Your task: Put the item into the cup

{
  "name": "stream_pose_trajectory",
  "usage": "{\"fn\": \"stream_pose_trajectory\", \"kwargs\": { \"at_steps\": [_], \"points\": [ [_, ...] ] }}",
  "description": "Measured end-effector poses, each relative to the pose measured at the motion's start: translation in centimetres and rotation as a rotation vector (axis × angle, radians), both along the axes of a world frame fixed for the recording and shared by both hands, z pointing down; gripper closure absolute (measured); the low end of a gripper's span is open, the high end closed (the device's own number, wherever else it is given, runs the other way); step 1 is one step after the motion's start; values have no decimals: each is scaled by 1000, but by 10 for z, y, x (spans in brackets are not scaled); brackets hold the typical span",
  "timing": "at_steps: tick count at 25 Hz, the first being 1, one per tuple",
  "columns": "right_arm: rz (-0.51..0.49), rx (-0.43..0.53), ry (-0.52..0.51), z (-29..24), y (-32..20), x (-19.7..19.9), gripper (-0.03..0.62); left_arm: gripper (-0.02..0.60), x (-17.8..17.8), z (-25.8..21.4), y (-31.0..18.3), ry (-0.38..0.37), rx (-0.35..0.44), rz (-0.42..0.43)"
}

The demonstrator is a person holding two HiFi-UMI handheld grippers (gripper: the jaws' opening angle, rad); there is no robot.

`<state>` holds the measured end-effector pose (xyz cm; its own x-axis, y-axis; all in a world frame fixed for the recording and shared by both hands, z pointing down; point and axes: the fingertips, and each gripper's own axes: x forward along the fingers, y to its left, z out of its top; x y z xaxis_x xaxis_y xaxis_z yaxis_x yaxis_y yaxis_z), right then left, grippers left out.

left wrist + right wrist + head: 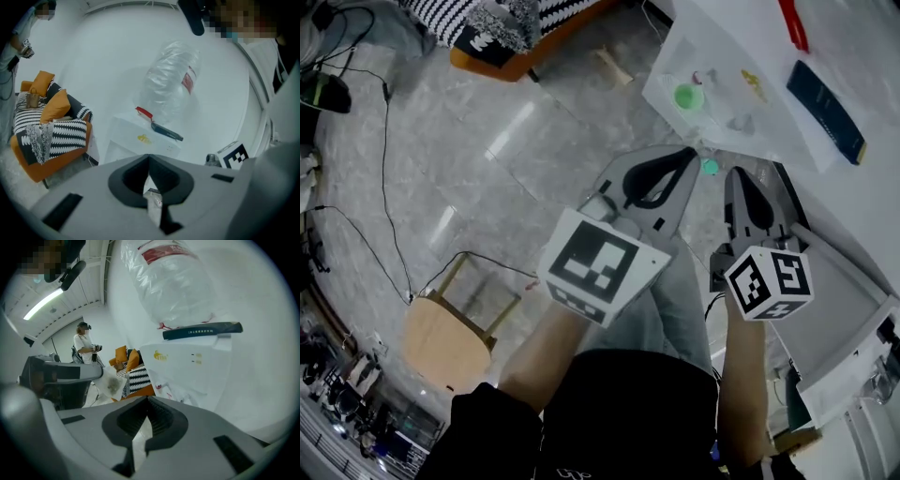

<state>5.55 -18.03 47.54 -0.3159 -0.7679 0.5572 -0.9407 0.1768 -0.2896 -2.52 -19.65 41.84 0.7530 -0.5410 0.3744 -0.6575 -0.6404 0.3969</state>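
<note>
The left tongs are pinched shut on a crinkly clear packet. The right gripper view shows it sticking out past their tips. Only the head view shows the green cup, on the white counter, apart from both tongs. The right tongs are closed with nothing between them.

Small clear plastic packet, pinched in left gripper: contents were too blurred to tell. Red elongated object: was cropped by head view's top edge. Small green cup: contents were too small to tell.
</note>
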Motion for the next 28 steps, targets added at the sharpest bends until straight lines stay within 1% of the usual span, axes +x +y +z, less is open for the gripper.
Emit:
{"fn": "stream_pose_trajectory", "kwargs": {
  "at_steps": [4, 6, 9, 14, 17, 20, 23, 25, 28],
  "points": [
    [5, -20, -27, 27, -6, -2, 585, 568, 2, 41, -7, 1, -50, -45],
    [13, -14, -49, 36, -13, -3, 585, 568, 5, 56, -14, 4, -56, -51],
    [15, -10, -69, 52, -22, -4, 585, 568, 13, 76, -23, -6, -50, -41],
    [31, -18, -90, 84, -29, 3, 585, 568, 26, 116, -38, -47, -56, -19],
    [54, -34, -123, 101, -27, 5, 585, 568, 33, 135, -44, -34, -64, -10],
    [79, -25, -166, 108, -28, 5, 585, 568, 40, 153, -51, -23, -77, 4],
    [75, -7, -162, 113, -32, 10, 585, 568, 49, 169, -62, -3, -81, -8],
    [89, 4, -166, 115, -31, 13, 585, 568, 53, 178, -67, -9, -81, -5],
    [128, 12, -183, 120, -30, 19, 585, 568, 56, 189, -76, -41, -73, 10]
  ]
}}
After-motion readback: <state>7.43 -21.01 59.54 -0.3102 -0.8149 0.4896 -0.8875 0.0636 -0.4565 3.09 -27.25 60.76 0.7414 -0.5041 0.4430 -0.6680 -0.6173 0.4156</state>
